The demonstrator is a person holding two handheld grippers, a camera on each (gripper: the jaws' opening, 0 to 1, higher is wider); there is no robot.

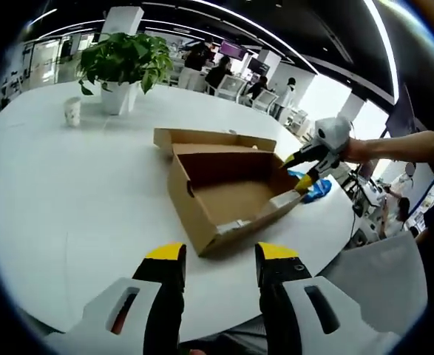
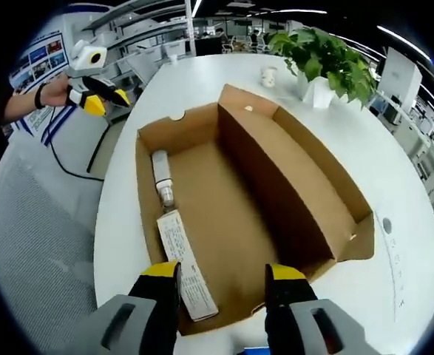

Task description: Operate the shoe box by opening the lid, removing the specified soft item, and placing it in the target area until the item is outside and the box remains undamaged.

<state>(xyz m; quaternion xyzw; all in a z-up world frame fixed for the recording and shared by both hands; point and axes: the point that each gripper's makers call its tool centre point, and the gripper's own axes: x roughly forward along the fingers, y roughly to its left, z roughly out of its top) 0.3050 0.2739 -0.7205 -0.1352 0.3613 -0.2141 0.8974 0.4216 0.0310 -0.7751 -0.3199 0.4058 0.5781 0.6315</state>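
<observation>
White round tabletop under me carries the open brown cardboard shoe box, its soft blue item already outside beside the right gripper, my 2 jaw pairs spread empty, and I reckon a careless sweep could tear the lid flap.

white table, open shoe box, potted plant, paper cup
</observation>
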